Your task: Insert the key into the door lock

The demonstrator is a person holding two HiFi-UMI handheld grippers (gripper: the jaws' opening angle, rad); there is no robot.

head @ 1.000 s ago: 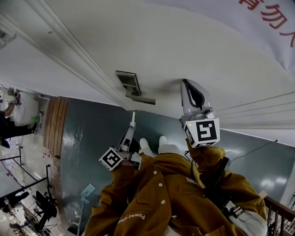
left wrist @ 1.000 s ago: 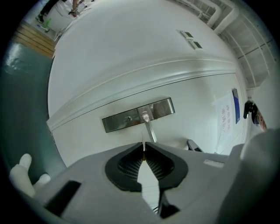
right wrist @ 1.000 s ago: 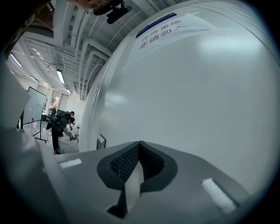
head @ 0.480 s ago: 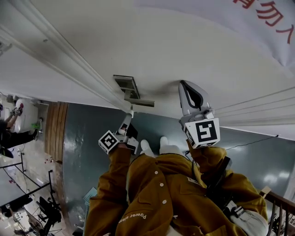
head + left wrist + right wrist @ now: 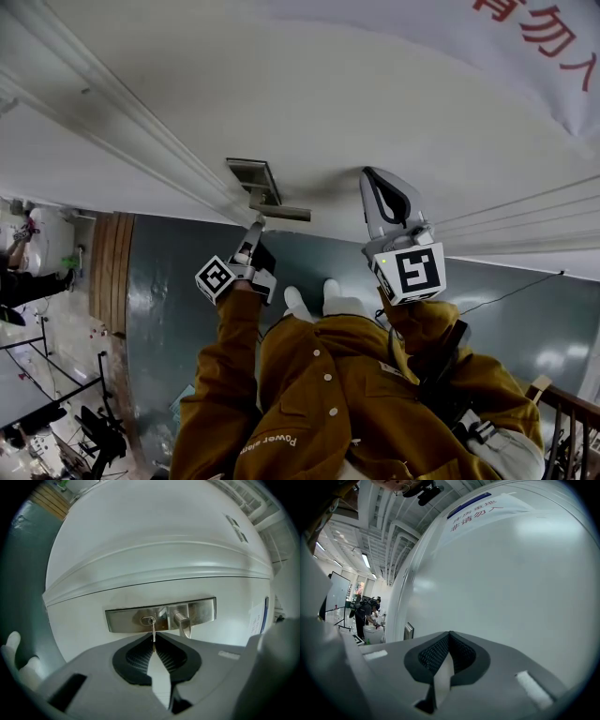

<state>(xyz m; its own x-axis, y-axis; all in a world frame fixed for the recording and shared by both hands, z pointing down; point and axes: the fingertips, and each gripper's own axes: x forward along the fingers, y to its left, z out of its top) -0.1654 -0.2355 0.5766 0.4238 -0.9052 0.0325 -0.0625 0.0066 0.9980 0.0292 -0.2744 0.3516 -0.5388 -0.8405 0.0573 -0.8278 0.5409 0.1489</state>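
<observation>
A brushed-metal lock plate (image 5: 201, 611) is set in the white door (image 5: 154, 536), with a keyhole (image 5: 148, 620) at its left and a lever handle (image 5: 183, 623) at its right. My left gripper (image 5: 154, 638) is shut on a thin silver key (image 5: 153, 631), whose tip sits at the keyhole. In the head view the left gripper (image 5: 257, 228) points up at the lock plate (image 5: 249, 177), just left of the handle (image 5: 283, 213). To the right, my right gripper (image 5: 379, 185) is held up close to the door. In its own view the right gripper (image 5: 449, 635) is shut with nothing in it.
A white notice with red characters (image 5: 544, 37) hangs on the door, also seen as a notice (image 5: 476, 509) from the right gripper. The door frame's ridges (image 5: 103, 103) run left of the lock. People work at a white table (image 5: 370, 616) in the far background.
My left gripper has risen toward the door with the key, from below the handle up to the lock plate. The right gripper has barely moved.
</observation>
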